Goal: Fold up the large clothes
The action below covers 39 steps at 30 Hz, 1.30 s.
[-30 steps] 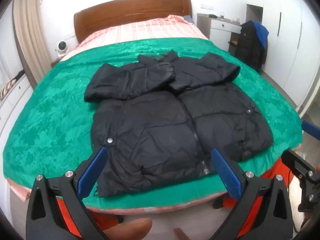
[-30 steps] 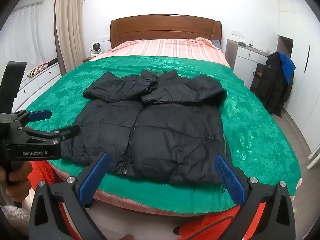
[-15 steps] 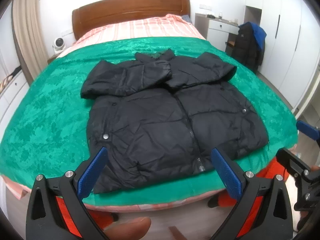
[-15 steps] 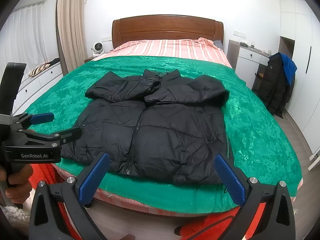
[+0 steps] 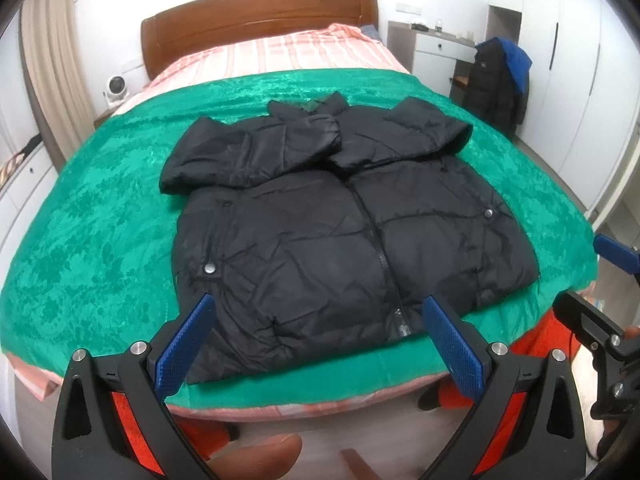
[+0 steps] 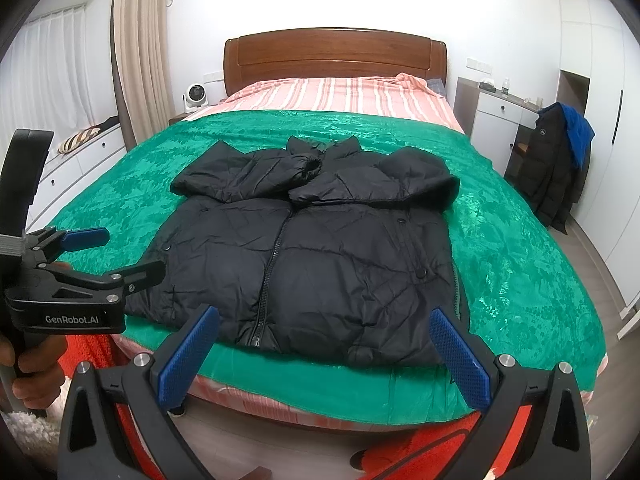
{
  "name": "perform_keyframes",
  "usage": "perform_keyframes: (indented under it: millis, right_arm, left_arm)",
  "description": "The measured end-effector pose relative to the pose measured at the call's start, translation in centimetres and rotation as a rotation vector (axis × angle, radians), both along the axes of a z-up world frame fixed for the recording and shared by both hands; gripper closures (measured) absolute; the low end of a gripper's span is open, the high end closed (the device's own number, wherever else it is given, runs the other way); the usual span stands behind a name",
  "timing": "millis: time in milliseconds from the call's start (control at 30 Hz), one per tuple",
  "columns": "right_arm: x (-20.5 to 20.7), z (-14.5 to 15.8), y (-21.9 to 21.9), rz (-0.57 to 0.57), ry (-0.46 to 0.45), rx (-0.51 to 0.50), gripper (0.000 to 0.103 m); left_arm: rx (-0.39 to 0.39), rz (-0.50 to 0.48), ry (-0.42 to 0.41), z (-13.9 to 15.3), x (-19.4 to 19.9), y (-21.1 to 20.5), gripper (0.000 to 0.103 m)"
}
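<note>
A black puffer jacket (image 5: 340, 232) (image 6: 312, 248) lies front up on a green bedspread (image 5: 100, 248) (image 6: 520, 248), zipped, with both sleeves folded across its chest. Its hem lies near the foot of the bed. My left gripper (image 5: 316, 344) is open, hanging just short of the hem's left half with nothing between its blue pads. My right gripper (image 6: 320, 356) is open too, in front of the hem's right half. The left gripper (image 6: 108, 252) shows at the left of the right wrist view, and the right gripper (image 5: 604, 280) at the right edge of the left wrist view.
The bed has a wooden headboard (image 6: 336, 56) and a pink striped sheet (image 6: 340, 96). A white dresser (image 6: 496, 120) and a dark coat over a chair (image 6: 556, 168) stand to the right. Low white drawers (image 6: 76, 168) and a small fan (image 6: 196, 96) are to the left. A hand (image 6: 32, 376) holds the left gripper.
Both grippers have edged closer to the jacket's hem and tilted slightly; the jacket sits a little higher and larger in the views. Jaws stay open, jacket unmoved.
</note>
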State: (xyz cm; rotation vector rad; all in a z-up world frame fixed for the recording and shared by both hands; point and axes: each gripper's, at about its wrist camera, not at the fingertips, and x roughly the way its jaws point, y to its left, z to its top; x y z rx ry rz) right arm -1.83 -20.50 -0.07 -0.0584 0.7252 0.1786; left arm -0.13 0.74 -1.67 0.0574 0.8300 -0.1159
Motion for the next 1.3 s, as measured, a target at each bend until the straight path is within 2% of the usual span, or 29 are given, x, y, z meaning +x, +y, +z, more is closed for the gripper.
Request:
perform_keyframes:
  millis: [400, 1300]
  right_arm:
    - [-0.22, 0.13, -0.06, -0.003, -0.015, -0.001, 0.0]
    - [-0.38, 0.33, 0.08, -0.006, -0.012, -0.009, 0.0]
  left_arm:
    - [-0.009, 0.005, -0.023, 0.4, -0.26, 0.24, 0.0]
    - [-0.006, 0.009, -0.017, 0.31, -0.41, 0.39, 0.0]
